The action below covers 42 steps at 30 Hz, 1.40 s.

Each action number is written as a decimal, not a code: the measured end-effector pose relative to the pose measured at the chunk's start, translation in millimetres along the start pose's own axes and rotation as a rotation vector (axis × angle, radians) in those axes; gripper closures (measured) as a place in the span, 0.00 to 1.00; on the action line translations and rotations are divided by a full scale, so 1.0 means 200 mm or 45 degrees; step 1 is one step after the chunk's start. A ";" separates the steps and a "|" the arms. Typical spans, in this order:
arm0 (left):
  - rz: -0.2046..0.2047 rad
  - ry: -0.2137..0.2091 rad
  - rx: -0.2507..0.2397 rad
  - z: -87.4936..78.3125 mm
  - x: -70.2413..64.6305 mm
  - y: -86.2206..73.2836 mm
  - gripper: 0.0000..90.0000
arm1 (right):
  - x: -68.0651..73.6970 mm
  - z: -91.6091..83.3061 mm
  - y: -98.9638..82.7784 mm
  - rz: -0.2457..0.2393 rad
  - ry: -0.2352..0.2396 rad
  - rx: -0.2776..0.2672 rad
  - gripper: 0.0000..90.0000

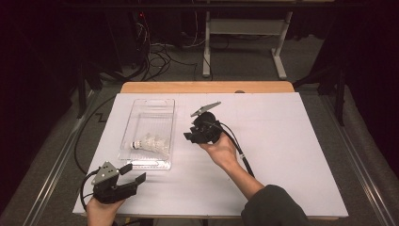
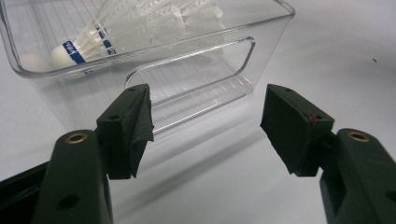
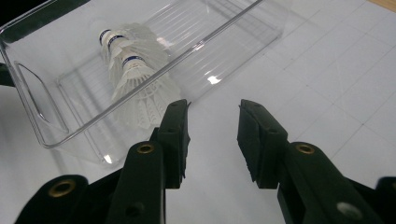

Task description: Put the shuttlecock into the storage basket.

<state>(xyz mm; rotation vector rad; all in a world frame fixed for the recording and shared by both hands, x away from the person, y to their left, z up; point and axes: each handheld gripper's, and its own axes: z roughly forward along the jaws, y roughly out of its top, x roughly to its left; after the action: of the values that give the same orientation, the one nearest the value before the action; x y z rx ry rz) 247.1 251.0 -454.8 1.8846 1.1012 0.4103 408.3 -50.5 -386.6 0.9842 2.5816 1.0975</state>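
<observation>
High view: white shuttlecocks (image 1: 150,142) lie in the clear bin (image 1: 151,104) on the white table (image 1: 282,155); the right gripper (image 1: 192,136) hovers just beside its rim.

Left gripper view: left gripper (image 2: 205,123) spread wide — nothing held.

Right gripper view: jaws partly apart, empty.

Dim room, bright table, glare on plastic

Black left gripper (image 1: 133,174), grey three-cornered plate, brass-ringed screw holes, black cable, dark sleeve (image 1: 275,207)
</observation>
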 end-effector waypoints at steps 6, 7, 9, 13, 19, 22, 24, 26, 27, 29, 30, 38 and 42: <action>0.000 0.001 0.000 0.00 0.00 0.00 0.38 | -0.02 -0.01 -0.02 0.012 -0.003 -0.006 0.70; 0.000 0.001 0.000 0.00 0.00 0.00 0.38 | -0.02 -0.01 -0.02 0.013 -0.004 -0.007 0.70; 0.000 0.001 0.001 0.00 0.00 0.00 0.38 | -0.03 -0.02 -0.03 0.016 -0.005 -0.011 0.70; 0.003 0.002 0.003 0.00 0.00 0.00 0.38 | -0.03 -0.02 -0.04 0.021 -0.008 -0.014 0.69; -0.003 0.001 -0.001 0.00 0.00 0.00 0.38 | -0.05 -0.04 -0.06 0.038 -0.011 -0.021 0.68; -0.002 0.002 -0.001 0.00 0.00 0.00 0.38 | -0.06 -0.05 -0.07 0.044 -0.019 -0.028 0.68; -0.002 0.002 -0.001 0.00 0.00 0.00 0.38 | -0.07 -0.06 -0.08 0.041 -0.021 -0.032 0.68; -0.004 0.001 0.000 0.00 0.00 0.00 0.38 | -0.08 -0.07 -0.09 0.044 -0.025 -0.033 0.68; -0.004 0.001 0.000 0.00 0.00 0.00 0.38 | -0.08 -0.07 -0.09 0.050 -0.027 -0.033 0.68; -0.004 0.001 0.000 0.00 0.00 0.00 0.38 | -0.09 -0.08 -0.10 0.052 -0.028 -0.032 0.68; -0.004 0.001 0.001 0.00 0.00 0.00 0.38 | -0.09 -0.08 -0.10 0.052 -0.030 -0.031 0.68; -0.004 0.003 0.003 0.00 0.00 0.00 0.38 | -0.12 -0.10 -0.13 0.065 -0.036 -0.032 0.67; -0.006 0.004 0.004 0.00 0.00 0.00 0.38 | -0.13 -0.11 -0.15 0.071 -0.039 -0.031 0.67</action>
<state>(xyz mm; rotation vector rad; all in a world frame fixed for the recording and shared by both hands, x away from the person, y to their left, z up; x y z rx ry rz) 247.5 250.4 -455.2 1.8840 1.1089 0.4097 404.7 -95.2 -393.4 1.0650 2.5250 1.1155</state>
